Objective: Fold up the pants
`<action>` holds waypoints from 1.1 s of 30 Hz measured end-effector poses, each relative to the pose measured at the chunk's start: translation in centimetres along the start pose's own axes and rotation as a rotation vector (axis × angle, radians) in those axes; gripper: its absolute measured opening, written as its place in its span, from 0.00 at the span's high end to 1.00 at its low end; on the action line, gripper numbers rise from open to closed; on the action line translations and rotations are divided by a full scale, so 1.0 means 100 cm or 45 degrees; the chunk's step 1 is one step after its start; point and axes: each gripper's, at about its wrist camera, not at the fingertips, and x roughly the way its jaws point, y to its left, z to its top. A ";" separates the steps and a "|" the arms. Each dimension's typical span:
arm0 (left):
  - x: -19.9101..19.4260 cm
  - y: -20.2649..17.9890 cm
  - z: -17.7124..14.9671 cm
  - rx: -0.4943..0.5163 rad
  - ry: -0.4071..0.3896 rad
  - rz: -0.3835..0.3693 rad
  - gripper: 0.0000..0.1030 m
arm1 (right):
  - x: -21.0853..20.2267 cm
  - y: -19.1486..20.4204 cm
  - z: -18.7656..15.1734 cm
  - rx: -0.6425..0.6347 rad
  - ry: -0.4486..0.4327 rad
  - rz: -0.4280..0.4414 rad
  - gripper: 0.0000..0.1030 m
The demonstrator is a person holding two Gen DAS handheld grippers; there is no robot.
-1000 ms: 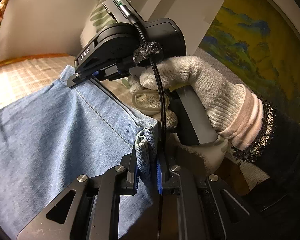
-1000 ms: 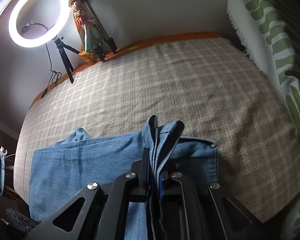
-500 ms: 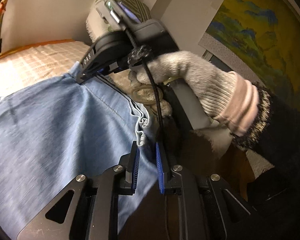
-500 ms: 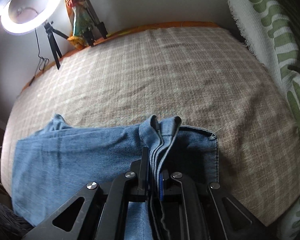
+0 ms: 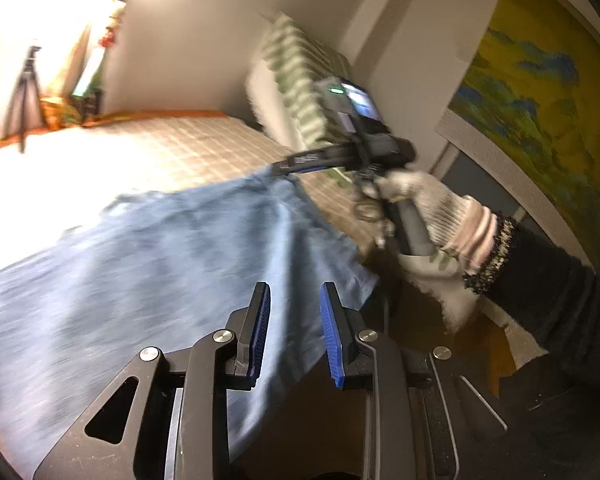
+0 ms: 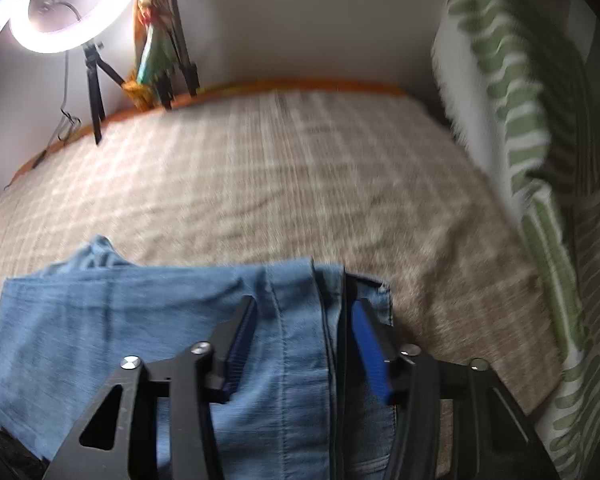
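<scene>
Light blue denim pants point(image 5: 148, 264) lie folded on a beige checked bed cover point(image 5: 172, 148). My left gripper point(image 5: 294, 320) is open above the pants' near right edge, with nothing between its blue pads. In the right wrist view my right gripper point(image 6: 304, 328) is open, its jaws wide apart over the hem end of the pants point(image 6: 140, 332). The fabric lies flat under them. The right gripper point(image 5: 300, 160) also shows in the left wrist view, held by a gloved hand at the pants' far corner.
A green-and-white patterned pillow point(image 6: 540, 160) stands along the right side of the bed. A ring light point(image 6: 60, 12) on a tripod and a second tripod point(image 6: 172, 40) stand at the far edge by the wall. A painting point(image 5: 540, 92) hangs at right.
Both grippers have opened and let go of the pants. The left one let go first and drew back; the right one opened in the last half second. The fabric has dropped flat.
</scene>
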 end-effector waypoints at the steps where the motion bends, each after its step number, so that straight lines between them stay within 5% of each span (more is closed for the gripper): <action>1: -0.008 0.003 -0.001 0.000 -0.012 0.022 0.77 | -0.007 0.005 0.001 -0.008 -0.026 -0.003 0.46; 8: -0.055 0.043 -0.025 -0.022 -0.055 0.245 0.77 | -0.056 0.052 0.001 -0.108 -0.171 0.016 0.40; 13: -0.062 0.071 -0.050 -0.056 -0.033 0.375 0.77 | -0.080 0.110 -0.010 -0.211 -0.198 0.246 0.40; 23: -0.057 0.087 -0.103 -0.075 0.060 0.519 0.77 | -0.058 0.267 -0.048 -0.521 -0.044 0.578 0.43; 33: -0.079 0.090 -0.136 -0.134 0.016 0.497 0.77 | -0.003 0.358 -0.059 -0.581 0.157 0.667 0.43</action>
